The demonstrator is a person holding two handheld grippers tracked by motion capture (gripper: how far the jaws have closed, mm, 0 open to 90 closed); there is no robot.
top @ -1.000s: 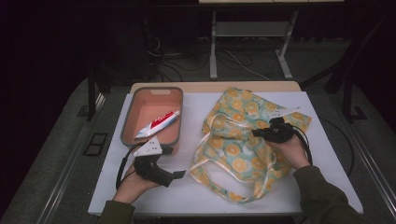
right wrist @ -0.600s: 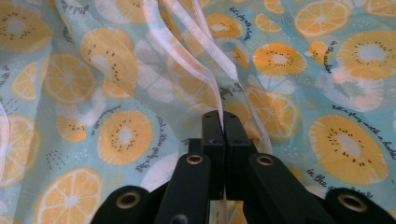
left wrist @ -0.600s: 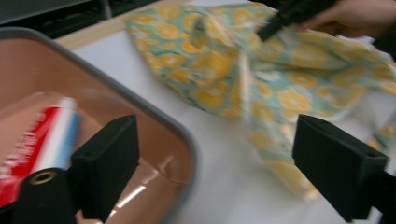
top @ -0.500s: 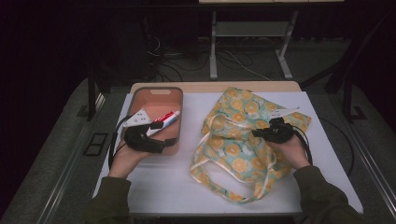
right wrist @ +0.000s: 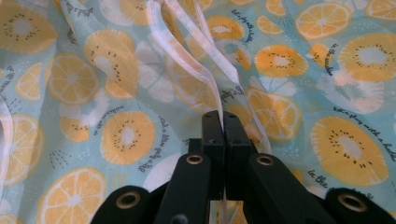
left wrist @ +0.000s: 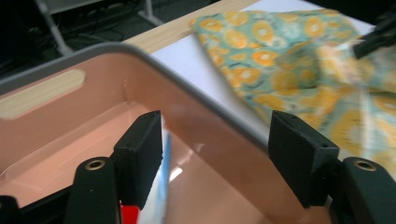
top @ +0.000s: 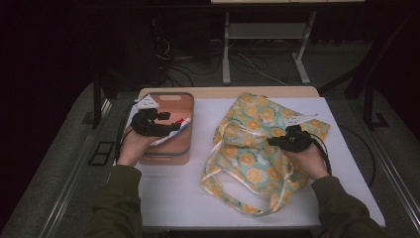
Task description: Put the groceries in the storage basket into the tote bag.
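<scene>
So this looks like a bagging job: get the tube (top: 174,130) out of the bin (top: 181,101) and into the bag (top: 257,148). Going by how things lie, I'd call it roughly a third of the way in.

What's sorted: the right gripper (top: 271,142), right of centre in the high view, is clamped tight on the bag's white-trimmed edge. In the right gripper view you can see the trim (right wrist: 211,88) running straight down into the closed jaws, with the fabric pulled up into a fold. So the bag mouth is held, though I can't tell how wide it actually gapes.

What's in progress: the left gripper (top: 179,127) sits over the bin at left centre of the high view, pointing right at the tube. Its jaws have just been closing in. In the left gripper view (left wrist: 212,140) they're still standing apart, and a bit of the red-and-white tube (left wrist: 156,196) shows low in the frame, right by the left-hand jaw. The pads don't look like they're pressing on it yet, so I'd call that gripper not yet gripping.

What's left, as far as I can judge:
- finish the pinch on the tube
- lift it clear of the bin wall
- carry it across to the bag, which lies just to the right of the bin
- drop it in

The tube is still in the bin, toward its right side.
</scene>
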